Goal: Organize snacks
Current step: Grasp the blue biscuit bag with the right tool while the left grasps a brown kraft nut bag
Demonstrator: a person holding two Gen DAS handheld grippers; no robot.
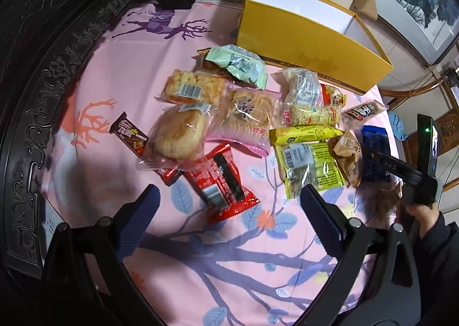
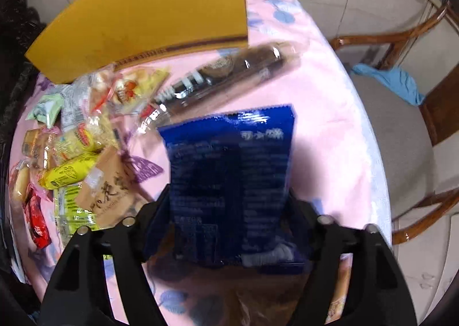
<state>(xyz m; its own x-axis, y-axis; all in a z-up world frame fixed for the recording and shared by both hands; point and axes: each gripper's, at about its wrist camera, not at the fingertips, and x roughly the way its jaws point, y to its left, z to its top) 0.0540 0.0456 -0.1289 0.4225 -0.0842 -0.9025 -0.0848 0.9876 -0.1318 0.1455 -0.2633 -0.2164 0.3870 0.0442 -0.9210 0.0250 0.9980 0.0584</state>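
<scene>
— Snacks, where do they lie?

— In a loose heap on the pink tablecloth (image 1: pixel 120 73), just in front of the yellow box (image 1: pixel 309 48) that stands open at the table's far edge. A red packet (image 1: pixel 221 182) sits nearest the left gripper (image 1: pixel 229 205), a round bun (image 1: pixel 178 134) in clear wrap just beyond it.

— And that gripper?

— Jaws spread wide, nothing between them, hanging above the cloth.

— The right gripper (image 2: pixel 229 211)?

— Pointed steeply down near the table's right edge, a blue packet (image 2: pixel 232 165) standing between its fingers (image 2: pixel 157 211). Whether the pads press on it I cannot tell; the picture is blurred. A long dark packet (image 2: pixel 229 73) lies beyond, toward the box's corner.
</scene>
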